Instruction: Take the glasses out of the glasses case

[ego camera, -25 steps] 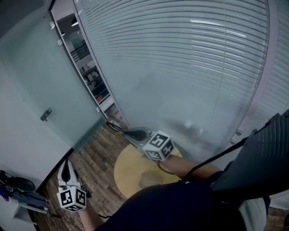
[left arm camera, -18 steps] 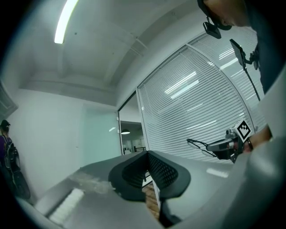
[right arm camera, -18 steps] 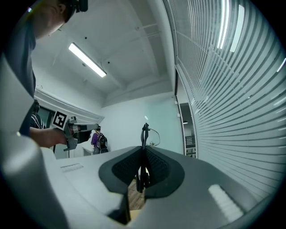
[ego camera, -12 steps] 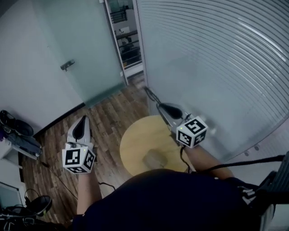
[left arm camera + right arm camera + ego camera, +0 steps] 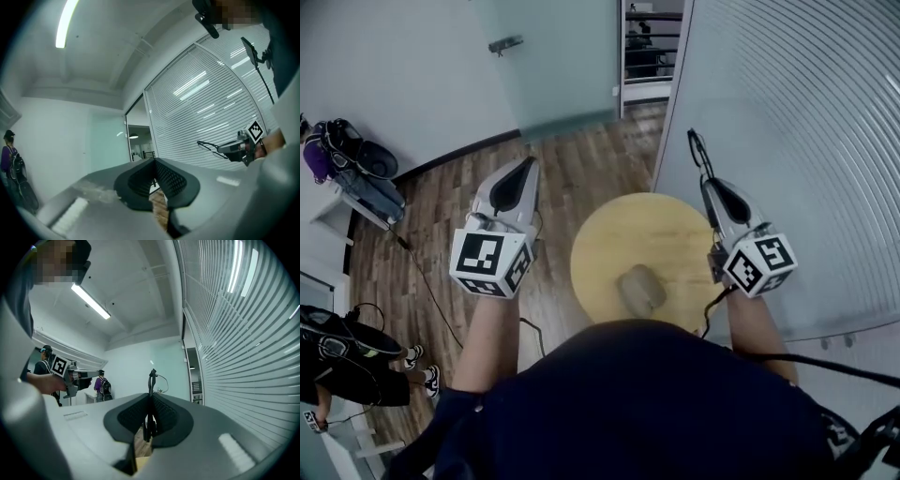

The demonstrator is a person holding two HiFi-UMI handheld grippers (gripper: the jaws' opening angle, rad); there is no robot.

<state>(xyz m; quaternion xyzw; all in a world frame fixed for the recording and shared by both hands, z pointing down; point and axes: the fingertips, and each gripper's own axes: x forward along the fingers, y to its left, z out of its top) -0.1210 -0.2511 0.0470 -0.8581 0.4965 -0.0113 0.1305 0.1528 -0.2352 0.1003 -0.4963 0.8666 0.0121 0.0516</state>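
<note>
- Already the right gripper [image 5: 707,187] pinches the glasses [image 5: 696,150] by 1 thin dark part, holding them up off the table [image 5: 600,225]; they look clear of the case.
- The case [image 5: 639,289] lies on the table, apart from both tools.
- The left gripper [image 5: 528,164] hovers beside the table, jaws pressed together on nothing, likely idle.

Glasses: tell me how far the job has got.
Done: the glasses are out of the case, which lies by itself on the round table. In hand: the right gripper is clamped on the glasses and holds them up in the air. The left gripper is shut and empty. Left: for the task as stated, apparently nothing, though the glasses have not yet been set down.
</note>
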